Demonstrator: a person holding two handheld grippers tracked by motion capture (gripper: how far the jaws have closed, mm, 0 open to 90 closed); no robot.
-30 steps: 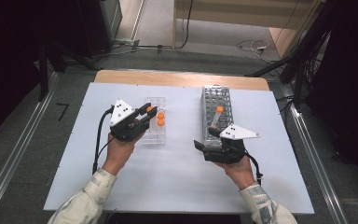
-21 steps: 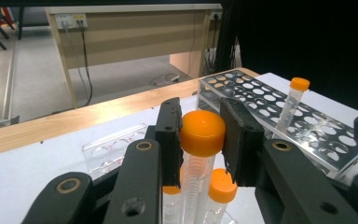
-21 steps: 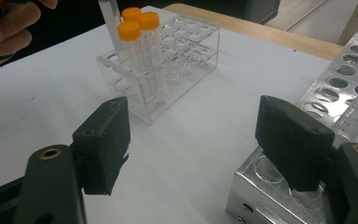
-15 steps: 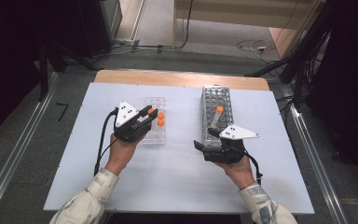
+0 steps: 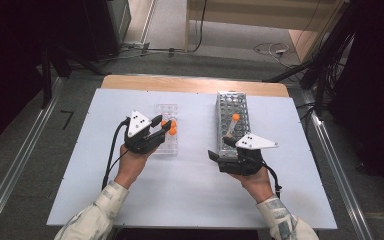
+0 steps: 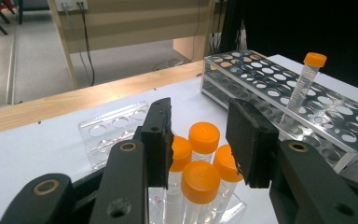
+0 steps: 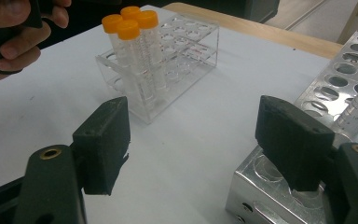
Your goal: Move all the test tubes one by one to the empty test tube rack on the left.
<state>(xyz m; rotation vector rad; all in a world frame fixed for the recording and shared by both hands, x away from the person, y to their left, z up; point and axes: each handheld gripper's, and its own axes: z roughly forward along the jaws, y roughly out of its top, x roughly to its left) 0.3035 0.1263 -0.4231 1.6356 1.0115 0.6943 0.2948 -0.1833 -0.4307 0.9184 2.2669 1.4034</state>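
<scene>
flanking clear rack (image 5: pixel 166 131), metal rack (image 5: pixel 230 107)

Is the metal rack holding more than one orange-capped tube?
No, the metal rack holds a single tilted tube; its other holes look empty.

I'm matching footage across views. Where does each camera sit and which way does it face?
High view: above the table, looking forward and down; both forearms, left tongs, right tongs.
Left gripper view: on the left tongs, open over orange-capped tubes.
Right gripper view: on the right tongs, facing the clear rack.
Shared: metal rack.
</scene>
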